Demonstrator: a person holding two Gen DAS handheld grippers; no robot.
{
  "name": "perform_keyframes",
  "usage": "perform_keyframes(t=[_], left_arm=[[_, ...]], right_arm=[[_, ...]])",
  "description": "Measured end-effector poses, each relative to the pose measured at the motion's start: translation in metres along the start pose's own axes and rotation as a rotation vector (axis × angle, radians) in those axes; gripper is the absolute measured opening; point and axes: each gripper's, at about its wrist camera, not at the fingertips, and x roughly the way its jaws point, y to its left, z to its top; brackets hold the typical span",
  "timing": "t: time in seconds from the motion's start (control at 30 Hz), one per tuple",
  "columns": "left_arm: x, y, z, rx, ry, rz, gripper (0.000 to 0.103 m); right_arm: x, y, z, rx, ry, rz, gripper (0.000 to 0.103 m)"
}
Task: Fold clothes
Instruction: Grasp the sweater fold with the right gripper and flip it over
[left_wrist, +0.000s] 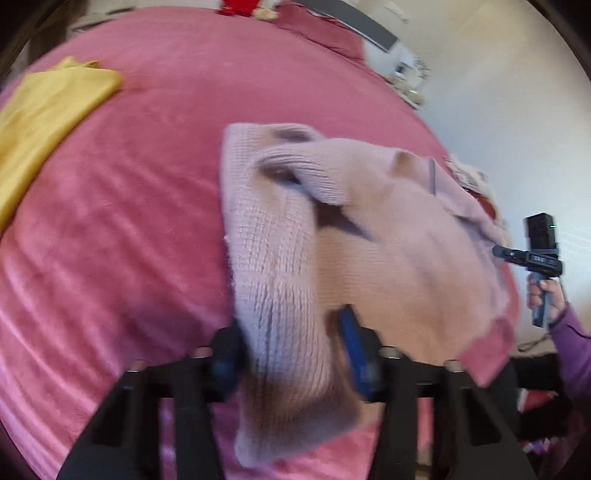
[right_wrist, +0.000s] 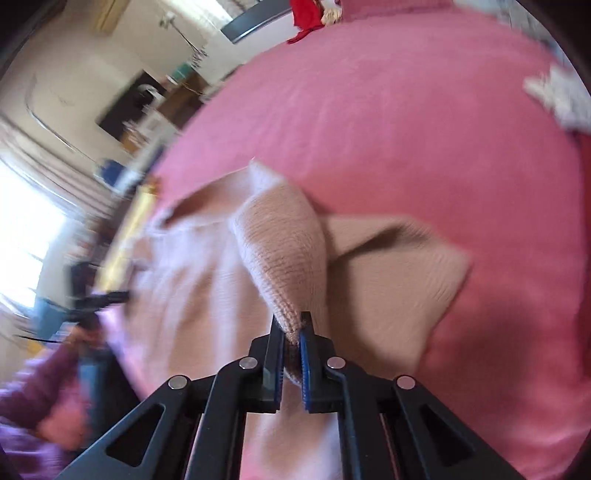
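Observation:
A pale pink knit sweater (left_wrist: 388, 240) lies crumpled on the pink bed cover (left_wrist: 129, 221). My left gripper (left_wrist: 291, 347) has its blue-padded jaws wide apart, with a thick fold of the sweater's hem draped between them. My right gripper (right_wrist: 291, 332) is shut on a bunched edge of the sweater (right_wrist: 288, 258) and lifts it into a ridge. The right gripper also shows in the left wrist view (left_wrist: 498, 251) at the sweater's right edge. The left gripper shows blurred in the right wrist view (right_wrist: 122, 295).
A folded yellow garment (left_wrist: 48, 114) lies at the bed's far left. A red item (left_wrist: 236, 7) sits at the head of the bed. A white lacy cloth (right_wrist: 557, 99) lies at the right edge. Room furniture stands beyond the bed.

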Motion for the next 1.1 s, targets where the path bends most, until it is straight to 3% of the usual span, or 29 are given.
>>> perform_keyframes(t=[0.07,0.13,0.2,0.3,0.4,0.47,0.5,0.57,0.63,0.77,0.83,0.93,1.03,1.1], left_arm=[[-0.016,0.004,0.001,0.002,-0.023,-0.053,0.043],[-0.029,0.011,0.001,-0.005,-0.047,-0.058,0.043],[-0.035,0.022,0.001,-0.023,-0.058,-0.030,0.043],[-0.022,0.037,-0.002,-0.074,-0.013,0.037,0.043],[-0.006,0.036,-0.013,-0.080,0.040,0.059,0.043],[-0.004,0.023,-0.022,-0.045,0.047,0.048,0.043],[-0.004,0.017,-0.025,-0.025,0.049,0.039,0.043],[-0.011,0.002,-0.029,0.029,0.037,0.029,0.043],[-0.015,-0.011,-0.027,0.068,0.022,0.001,0.052],[-0.003,-0.020,-0.010,0.081,0.069,-0.039,0.062],[0.015,-0.025,0.003,0.093,0.142,-0.022,0.064],[0.023,-0.030,0.017,0.113,0.253,-0.015,0.064],[0.007,-0.032,0.030,0.172,0.322,-0.026,0.064],[-0.007,-0.021,0.035,0.213,0.341,0.040,0.064]], right_arm=[[-0.022,0.003,-0.017,0.073,-0.042,0.214,0.006],[-0.045,0.010,-0.033,0.084,-0.115,0.289,0.006],[-0.061,0.008,-0.047,0.096,-0.168,0.282,0.006],[-0.058,-0.021,-0.058,0.194,-0.201,0.185,0.006],[-0.037,-0.069,-0.071,0.342,-0.133,-0.071,0.010],[-0.028,-0.078,-0.078,0.380,-0.091,-0.201,0.023],[-0.028,-0.077,-0.081,0.388,-0.097,-0.223,0.023],[-0.050,-0.052,-0.085,0.320,-0.218,-0.265,0.024],[-0.073,-0.026,-0.090,0.243,-0.349,-0.308,0.025],[-0.043,0.030,-0.084,0.024,-0.219,-0.127,0.025],[-0.004,0.034,-0.076,0.024,-0.040,-0.110,0.025],[0.047,0.034,-0.066,-0.005,0.147,-0.108,0.027],[0.067,0.036,-0.049,-0.044,0.231,-0.105,0.027],[0.070,0.035,-0.035,-0.066,0.255,-0.102,0.026]])
